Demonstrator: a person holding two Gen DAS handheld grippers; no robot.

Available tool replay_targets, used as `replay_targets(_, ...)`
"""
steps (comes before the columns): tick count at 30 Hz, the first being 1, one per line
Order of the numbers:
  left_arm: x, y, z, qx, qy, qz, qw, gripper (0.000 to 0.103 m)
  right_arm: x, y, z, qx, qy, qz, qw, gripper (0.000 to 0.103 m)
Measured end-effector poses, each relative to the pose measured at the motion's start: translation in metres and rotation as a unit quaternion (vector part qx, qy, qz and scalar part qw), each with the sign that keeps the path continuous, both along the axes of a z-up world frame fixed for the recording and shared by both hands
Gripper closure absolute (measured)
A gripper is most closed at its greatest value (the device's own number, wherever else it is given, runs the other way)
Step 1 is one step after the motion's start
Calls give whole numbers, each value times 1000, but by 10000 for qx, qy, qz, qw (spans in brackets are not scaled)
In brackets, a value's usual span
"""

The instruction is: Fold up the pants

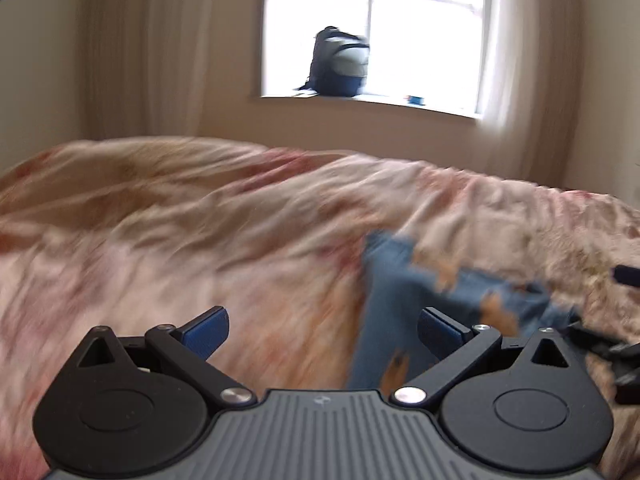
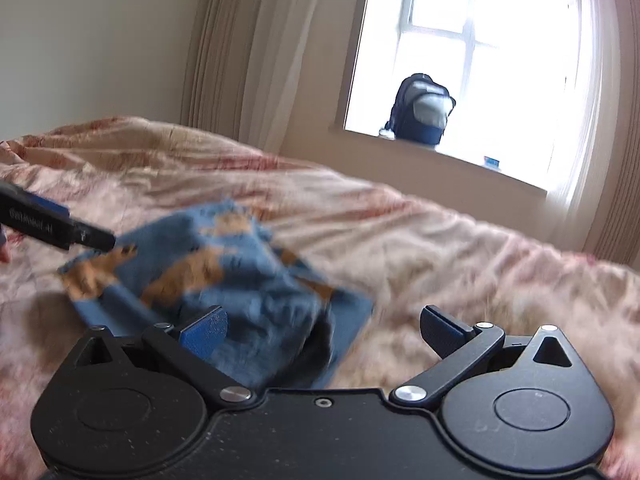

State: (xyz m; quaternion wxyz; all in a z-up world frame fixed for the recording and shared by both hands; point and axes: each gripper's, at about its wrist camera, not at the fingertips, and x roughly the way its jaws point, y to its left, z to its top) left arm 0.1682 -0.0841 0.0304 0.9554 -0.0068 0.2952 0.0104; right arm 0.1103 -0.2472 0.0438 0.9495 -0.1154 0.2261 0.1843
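1. Left gripper point(image 1: 323, 334): jaws spread wide, released, nothing between the blue pads. It points down over the bed point(image 1: 160, 220).
2. Right gripper point(image 2: 324, 334): jaws likewise wide and released; the pads press on nothing.
3. Pants point(image 2: 208, 276): blue cloth with orange-brown patches, lying in a loose bunched heap on the bed's blanket. In the right wrist view the heap sits ahead and left of centre, its near edge passing behind the left pad. In the left wrist view the pants point(image 1: 404, 292) lie right of centre, partly behind the right pad.
4. The left gripper's finger point(image 2: 52, 228) enters the right wrist view from the left edge, its tip just at the heap's far-left edge; contact cannot be told. White lettering runs along it, too blurred to read.
5. Blanket: pinkish-cream with reddish blotches, rumpled.
6. Windowsill behind the bed: a dark and grey backpack point(image 2: 422, 110) stands upright; a small blue item point(image 2: 492, 161) lies to its right, any label unreadable.
7. Both views are motion-blurred.
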Motion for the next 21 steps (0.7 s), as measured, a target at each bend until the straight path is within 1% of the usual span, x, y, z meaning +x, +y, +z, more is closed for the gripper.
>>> replay_targets(2, 27, -15, -1, 141, -62, -274, 9995, 0, 18, 7, -2, -33, 15, -175, 9998, 0)
replay_targets(4, 53, -29, -11, 440, -76, -432, 9981, 0, 30, 14, -6, -84, -7, -353, 9993, 1)
replay_targets(6, 76, -39, -30, 989, 77, -241, 9948, 0, 38, 16, -15, -284, -24, -520, 9982, 1)
replay_targets(7, 84, -40, -40, 1164, 187, -112, 9930, 0, 42, 16, -21, -438, 7, -628, 9971, 1)
replay_targets(8, 88, -37, -48, 1141, 223, -70, 9932, 0, 43, 13, -26, -504, 33, -694, 9963, 1)
replay_targets(10, 89, -26, -57, 782, 180, -10, 9968, 0, 43, 2, -32, -412, 45, -790, 9960, 1)
replay_targets(12, 89, -16, -58, 446, 222, 51, 9987, 0, 44, -10, -34, -318, 81, -965, 9948, 1)
replay_targets(13, 87, -14, -56, 373, 234, 77, 9990, 0, 46, -15, -34, -187, 161, -1001, 9947, 1)
replay_targets(15, 78, -13, -46, 356, 177, 152, 9991, 0, 45, -20, -30, -4, 249, -1133, 9932, 0)
replay_targets(16, 71, -14, -40, 385, 102, 167, 9991, 0, 40, -18, -26, 3, 181, -1113, 9936, 0)
replay_targets(18, 50, -17, -29, 388, -34, 39, 9992, 0, 26, -8, -17, -31, 17, -881, 9961, 0)
replay_targets(19, 40, -18, -25, 340, -80, -61, 9994, 0, 19, -3, -13, 2, 5, -745, 9972, 0)
replay_targets(21, 19, -22, -22, 283, -62, -267, 9992, 0, 8, 6, -8, 98, 188, -569, 9982, 0)
